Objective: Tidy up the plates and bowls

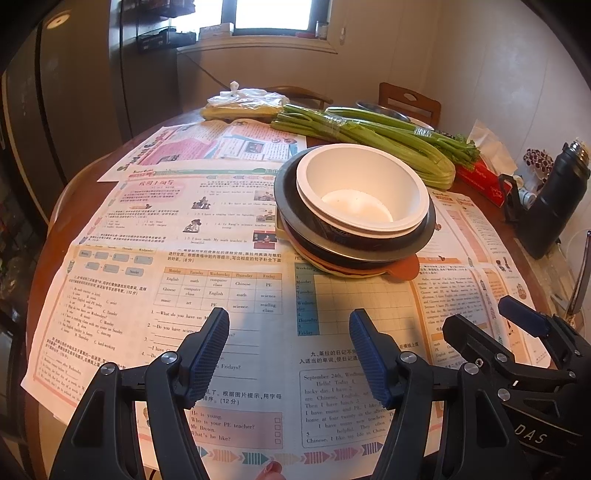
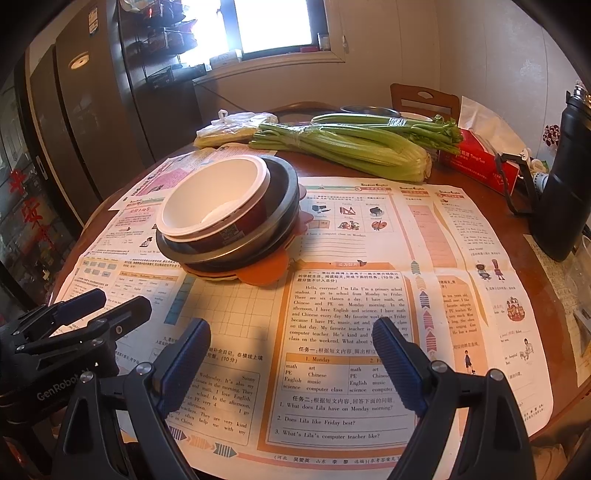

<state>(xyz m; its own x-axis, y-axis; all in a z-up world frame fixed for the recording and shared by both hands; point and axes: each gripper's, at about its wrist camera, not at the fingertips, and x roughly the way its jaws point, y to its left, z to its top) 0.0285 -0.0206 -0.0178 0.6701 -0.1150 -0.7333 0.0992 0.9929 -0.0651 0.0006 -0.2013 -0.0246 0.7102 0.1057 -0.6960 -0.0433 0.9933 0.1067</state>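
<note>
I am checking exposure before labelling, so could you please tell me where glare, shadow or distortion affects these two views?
Left wrist view: the window is blown out white, the fisheye bends the table edge, and corners go black. Right wrist view: the window is also overexposed, the left gripper sits dim at the edge, and shadows fall on the newspaper near the jaws.

Ahead of the blue-padded left tool, a white bowl nests in a dark bowl on an orange plate, beyond them green celery.
</note>
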